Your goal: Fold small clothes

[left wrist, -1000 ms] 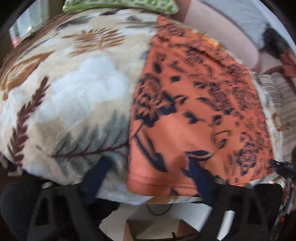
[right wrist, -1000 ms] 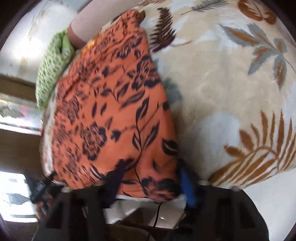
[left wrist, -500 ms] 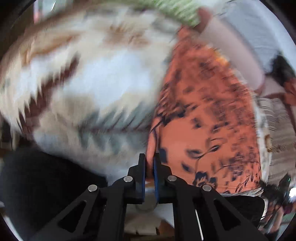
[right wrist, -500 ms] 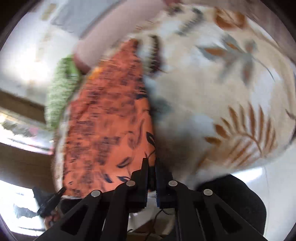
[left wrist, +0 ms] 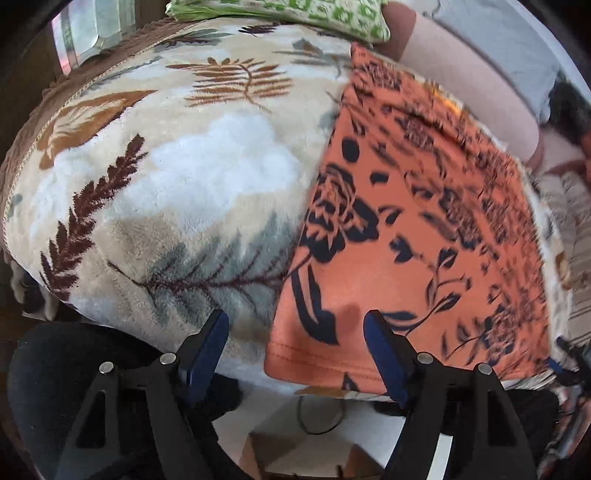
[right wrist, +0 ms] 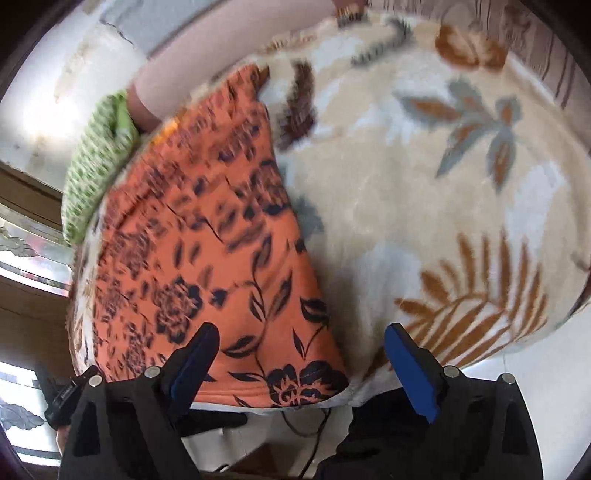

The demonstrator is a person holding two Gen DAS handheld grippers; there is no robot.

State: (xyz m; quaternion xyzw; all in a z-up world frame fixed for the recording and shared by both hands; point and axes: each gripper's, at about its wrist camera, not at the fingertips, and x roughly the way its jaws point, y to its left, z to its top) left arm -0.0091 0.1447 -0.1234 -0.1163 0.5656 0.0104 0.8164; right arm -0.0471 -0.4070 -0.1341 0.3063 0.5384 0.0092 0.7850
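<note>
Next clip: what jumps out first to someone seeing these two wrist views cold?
The bright orange garment with dark floral print grabs the eye, lying flat on a cream leaf-patterned blanket, its hem at the near edge. Both tools are open at that hem: the left tool straddles the garment's left corner, the right tool its right corner. A green patterned cloth sits at the far end.

Bed covered by cream fleece blanket (left wrist: 192,192) with brown and grey leaf print, brown trim at far edge. Orange floral garment (left wrist: 413,236) lies flat on blanket, hem along near bed edge. Green patterned pillow (left wrist: 295,11) at far end, touching garment's far corner region. Pinkish bolster (left wrist: 461,85) beside pillow.
</note>
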